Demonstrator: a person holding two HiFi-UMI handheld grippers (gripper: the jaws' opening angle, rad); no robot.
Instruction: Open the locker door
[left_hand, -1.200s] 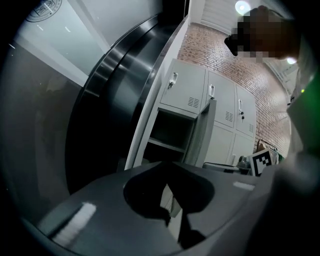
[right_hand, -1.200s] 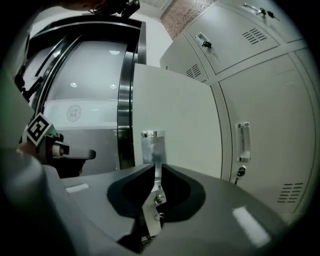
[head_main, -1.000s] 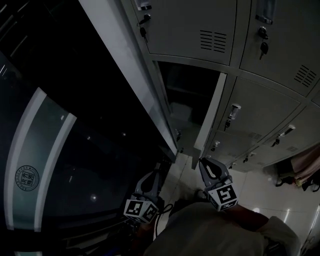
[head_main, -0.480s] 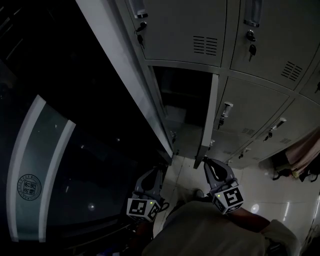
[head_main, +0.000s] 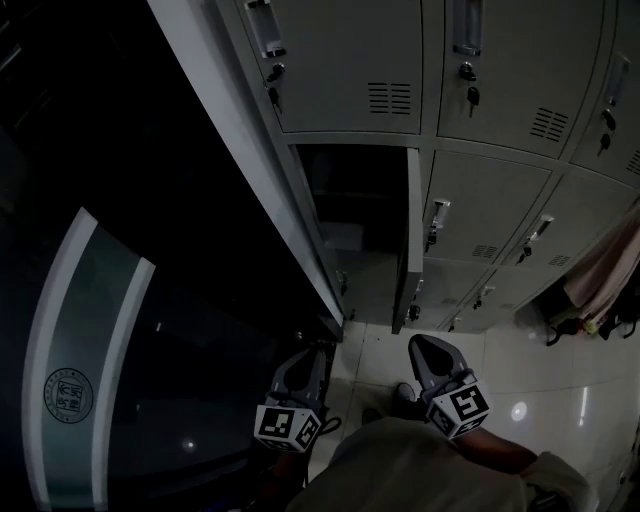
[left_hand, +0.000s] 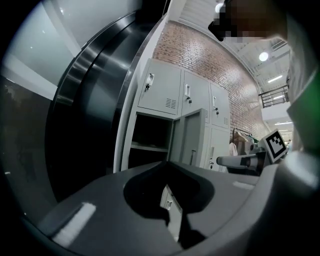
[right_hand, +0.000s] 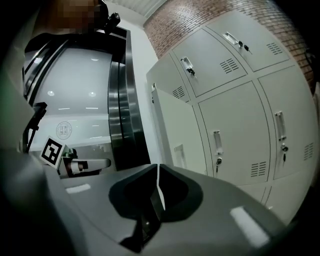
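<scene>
The door (head_main: 412, 235) is standing open, upright, edge-on, ahead of my right gripper (head_main: 420, 346), farther from my left gripper (head_main: 303, 357); I'm holding both pinched together, empty, the right jaws having just been closing.

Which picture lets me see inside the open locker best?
The left gripper view: the open locker faces it, and a shelf shows inside. The head view looks steeply down, so it is mostly dark. The right gripper view shows only its swung-out door.
</scene>
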